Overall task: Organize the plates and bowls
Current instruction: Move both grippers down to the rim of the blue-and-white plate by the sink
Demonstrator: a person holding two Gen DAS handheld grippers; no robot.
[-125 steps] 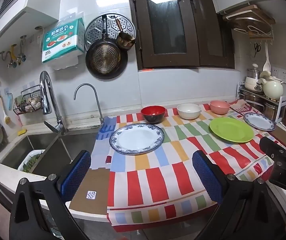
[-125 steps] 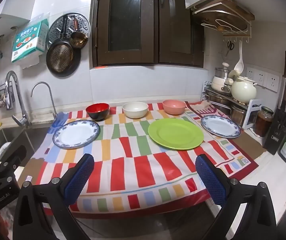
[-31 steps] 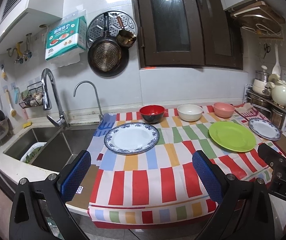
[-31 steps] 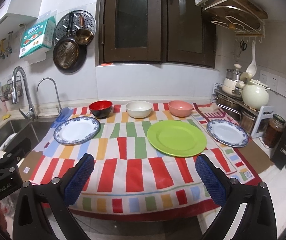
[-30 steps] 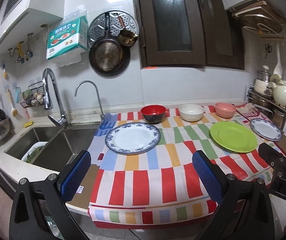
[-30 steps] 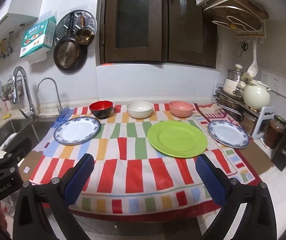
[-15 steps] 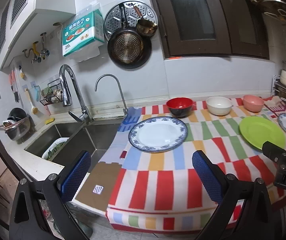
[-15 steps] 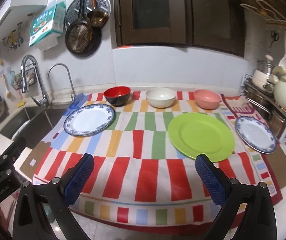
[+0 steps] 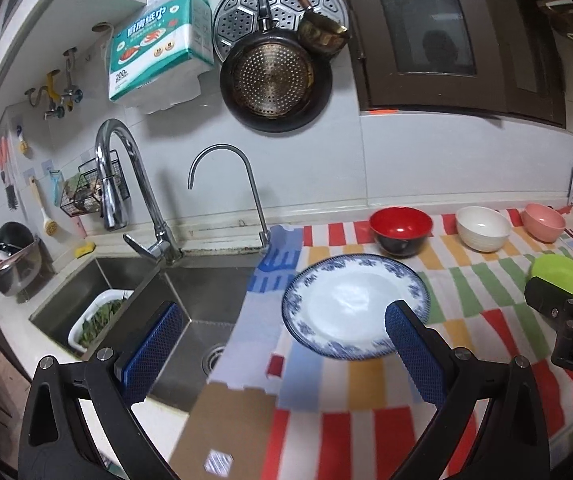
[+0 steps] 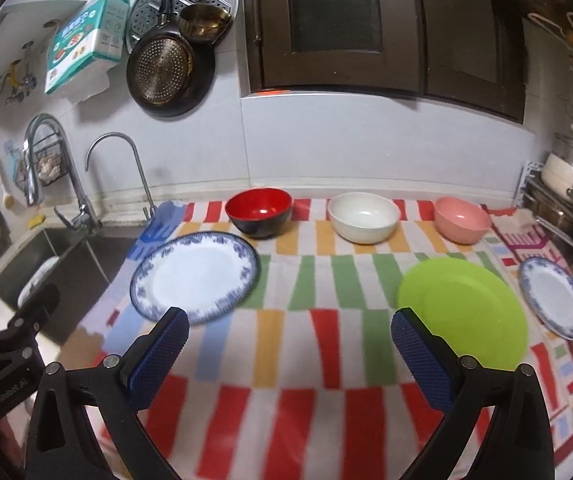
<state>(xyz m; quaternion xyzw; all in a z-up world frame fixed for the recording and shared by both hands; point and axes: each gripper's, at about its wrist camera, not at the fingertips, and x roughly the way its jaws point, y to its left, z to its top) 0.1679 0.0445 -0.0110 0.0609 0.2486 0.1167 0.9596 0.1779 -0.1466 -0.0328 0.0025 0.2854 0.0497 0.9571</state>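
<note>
Both grippers hang above the near edge of the table, jaws wide apart, nothing between them. Left gripper (image 9: 284,352) sits over the sink-side corner; its right pad overlaps the near rim of the big blue plate (image 9: 352,308) in view, contact can't tell. Right gripper (image 10: 286,356) is nearer the middle, over the striped cloth (image 10: 286,320), with the big blue plate (image 10: 194,276) just ahead of its left pad and the green plate (image 10: 466,312) just behind its right pad.

Layout on cloth, L to R:
- Front row: big blue plate, green plate, small blue plate (image 10: 554,296) at the far right edge, beside the green one w/ a small gap.
- Back row, along the wall: red bowl (image 10: 258,212), white bowl (image 10: 362,216), pink bowl (image 10: 462,218), all upright, apart from each other.

Red bowl stands just behind the big blue plate's far rim. All plates lie flat, none stacked.

Sink (image 9: 134,296) lies left of the cloth, w/ a white basket of greens (image 9: 98,316) inside and two taps behind. A pan (image 9: 276,80) hangs on the wall above.
</note>
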